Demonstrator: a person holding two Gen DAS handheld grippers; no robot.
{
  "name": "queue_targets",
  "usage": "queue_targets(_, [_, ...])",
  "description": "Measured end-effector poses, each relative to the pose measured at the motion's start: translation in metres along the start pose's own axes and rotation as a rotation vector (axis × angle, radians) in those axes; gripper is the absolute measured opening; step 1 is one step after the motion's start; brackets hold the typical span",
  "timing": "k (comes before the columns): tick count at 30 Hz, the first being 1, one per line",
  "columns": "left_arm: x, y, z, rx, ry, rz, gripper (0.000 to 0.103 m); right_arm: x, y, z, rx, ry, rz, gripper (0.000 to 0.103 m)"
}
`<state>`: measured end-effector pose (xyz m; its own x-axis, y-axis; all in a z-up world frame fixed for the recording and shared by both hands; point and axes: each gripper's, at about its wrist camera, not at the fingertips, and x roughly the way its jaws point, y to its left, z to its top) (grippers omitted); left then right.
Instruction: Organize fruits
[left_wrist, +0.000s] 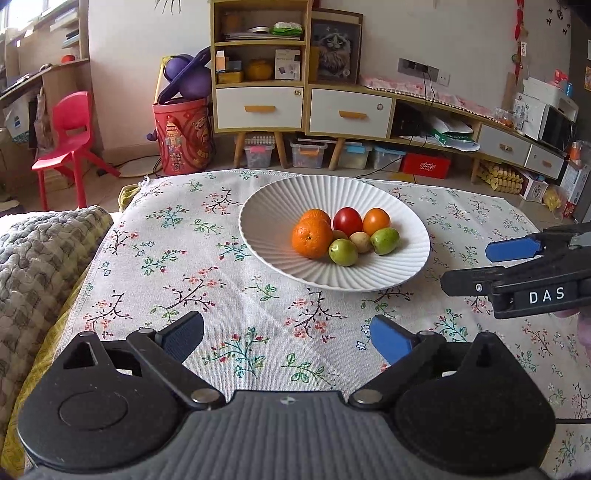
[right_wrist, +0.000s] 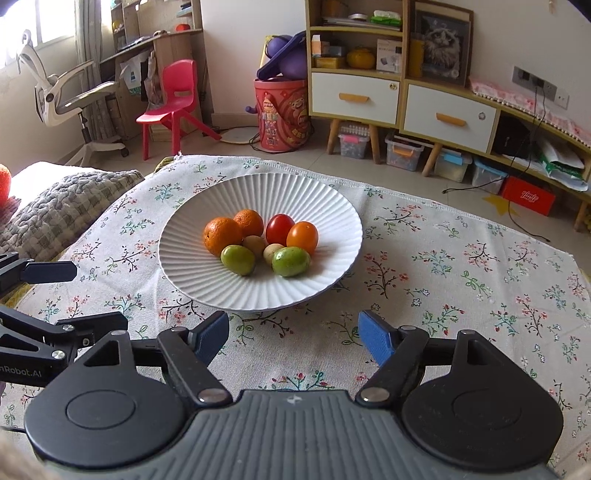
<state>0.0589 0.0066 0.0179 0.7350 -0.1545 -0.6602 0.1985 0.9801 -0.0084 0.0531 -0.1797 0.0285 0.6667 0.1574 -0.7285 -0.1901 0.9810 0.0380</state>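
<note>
Oranges (right_wrist: 223, 235), red tomato (right_wrist: 279, 228), green fruits (right_wrist: 290, 261) are piled in the ribbed white plate (right_wrist: 192, 275) mid-tablecloth (right_wrist: 461, 280). Left gripper (left_wrist: 286, 338) and right gripper (right_wrist: 293, 338) are held wide, empty, near the plate.

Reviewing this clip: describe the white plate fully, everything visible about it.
The white plate is round, wide and shallow, with fine ribs fanning from its centre to the rim; it looks like matte ceramic. It sits flat on the floral tablecloth, past both open grippers, neither touching it. Clustered in its centre are two oranges, a red tomato, an orange tomato, two green fruits and two small tan ones. The surrounding ribbed surface is bare, and no chip or crack shows.
</note>
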Motion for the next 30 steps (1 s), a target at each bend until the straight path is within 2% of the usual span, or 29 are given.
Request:
queue_targets(6, [-0.011,0.007,-0.005,-0.038,0.023,0.042,0.092,-0.010,0.010,-0.007,0.017,0.012,-0.029,0.084])
queue_targets(8, [-0.016,0.007,-0.007,-0.041,0.026,0.054,0.092,-0.013,0.011,-0.008,0.030,0.015,-0.040,0.089])
queue_targets(16, [-0.025,0.008,-0.010,-0.085,0.049,0.109,0.092,-0.015,0.016,-0.012,0.082,0.030,-0.111,0.094])
queue_targets(23, [-0.023,0.006,-0.012,-0.085,0.079,0.162,0.092,-0.009,0.024,-0.018,0.051,0.057,-0.167,0.097])
queue_targets(30, [-0.022,0.004,-0.014,-0.078,0.094,0.163,0.092,-0.006,0.026,-0.023,0.051,0.080,-0.187,0.098])
